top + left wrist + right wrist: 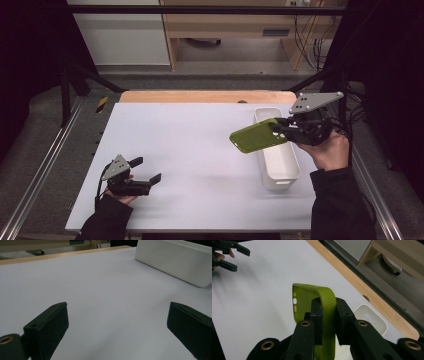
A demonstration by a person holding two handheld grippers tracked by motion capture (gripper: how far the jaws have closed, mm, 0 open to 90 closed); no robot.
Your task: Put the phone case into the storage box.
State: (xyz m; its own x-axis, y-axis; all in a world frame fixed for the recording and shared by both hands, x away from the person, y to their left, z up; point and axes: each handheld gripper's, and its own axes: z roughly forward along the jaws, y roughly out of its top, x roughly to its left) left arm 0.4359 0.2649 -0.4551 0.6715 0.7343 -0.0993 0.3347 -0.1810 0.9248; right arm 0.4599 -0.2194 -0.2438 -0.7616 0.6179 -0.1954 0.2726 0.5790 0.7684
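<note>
Between your right gripper's [283,129] closed jaws sits the green phone case [258,135], pinched by one side wall, so most of it juts past the fingertips toward the middle of the table [200,150]. That edge grip looks chosen because the soft shell gives little else to clamp. You hold it in the air, apart from the surface, with the white bin [280,165] just below and beside the tool; it is not inside the bin. Well apart from that gripper, across the table, your left gripper [148,170] rests low with its jaws spread wide and nothing between them, probably waiting to take the free end.
</note>
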